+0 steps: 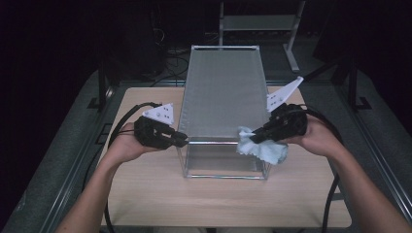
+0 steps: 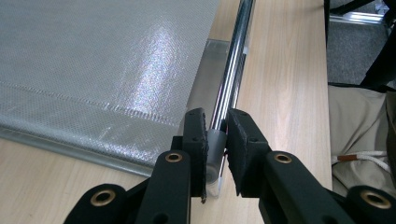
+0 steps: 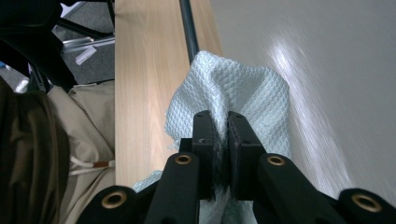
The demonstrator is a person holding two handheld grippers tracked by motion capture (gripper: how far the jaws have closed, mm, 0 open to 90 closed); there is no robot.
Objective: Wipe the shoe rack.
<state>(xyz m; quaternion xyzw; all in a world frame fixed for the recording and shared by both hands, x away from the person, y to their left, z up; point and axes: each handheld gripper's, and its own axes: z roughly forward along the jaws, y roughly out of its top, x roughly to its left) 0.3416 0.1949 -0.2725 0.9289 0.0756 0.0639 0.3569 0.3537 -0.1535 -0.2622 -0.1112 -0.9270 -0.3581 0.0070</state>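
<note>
Holding steady: left gripper (image 2: 216, 140) fingers (image 2: 195, 135) pinching the near corner post of the clear tank (image 1: 221, 92); right gripper (image 3: 219, 154) fingers pressed together on a soft, light cloth (image 3: 233, 88) against the tank's top edge. Probably rigid, slick, fragile glass; best gripped at the metal frame. Left gripper view reveals the chrome rail (image 2: 231, 70); high view gives both hands on the surface (image 1: 218, 199).

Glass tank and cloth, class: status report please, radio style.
Left gripper shut on the tank corner post. Right gripper shut on white cloth, pressed on tank lid. Nothing in the way.
</note>
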